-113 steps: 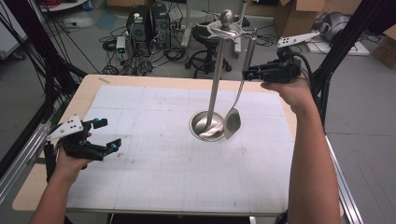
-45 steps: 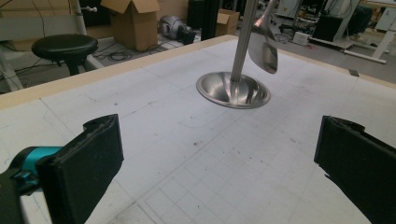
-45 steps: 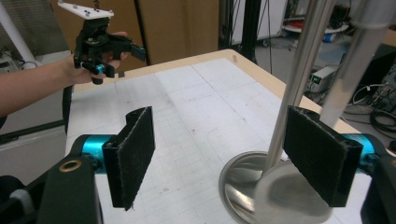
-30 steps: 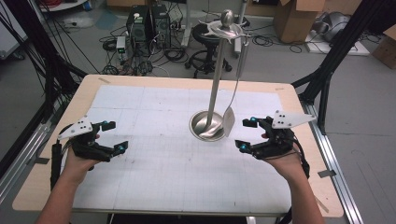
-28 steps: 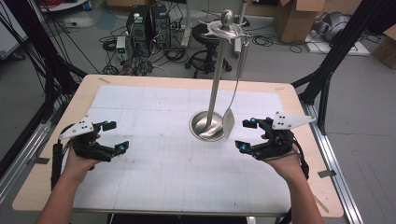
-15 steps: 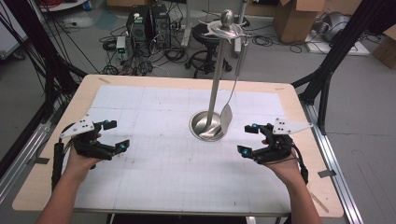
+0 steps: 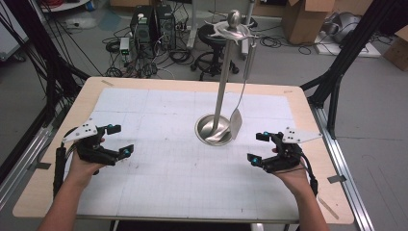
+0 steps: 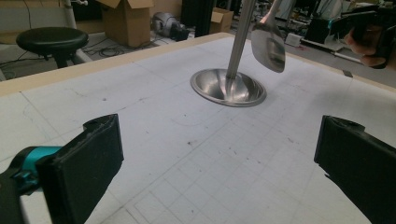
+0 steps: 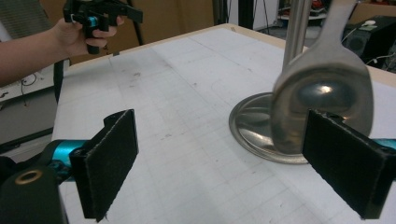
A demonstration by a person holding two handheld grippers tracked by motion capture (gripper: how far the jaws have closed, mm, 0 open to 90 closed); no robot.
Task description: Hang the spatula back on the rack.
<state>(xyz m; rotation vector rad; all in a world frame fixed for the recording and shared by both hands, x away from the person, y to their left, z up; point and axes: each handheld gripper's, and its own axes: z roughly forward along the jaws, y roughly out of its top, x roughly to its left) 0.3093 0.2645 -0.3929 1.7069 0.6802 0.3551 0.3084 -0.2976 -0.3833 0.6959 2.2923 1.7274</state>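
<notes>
resting both tools wide and empty: left tool (image 7: 114,140), right tool (image 7: 258,147) on worktop (image 7: 183,192); i'd stay clear of hanging spatula (image 7: 236,124).

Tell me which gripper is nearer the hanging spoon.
The right gripper: it sits just beside the spoon and the stand, jaws open and empty. The left gripper is far across the table.
</notes>
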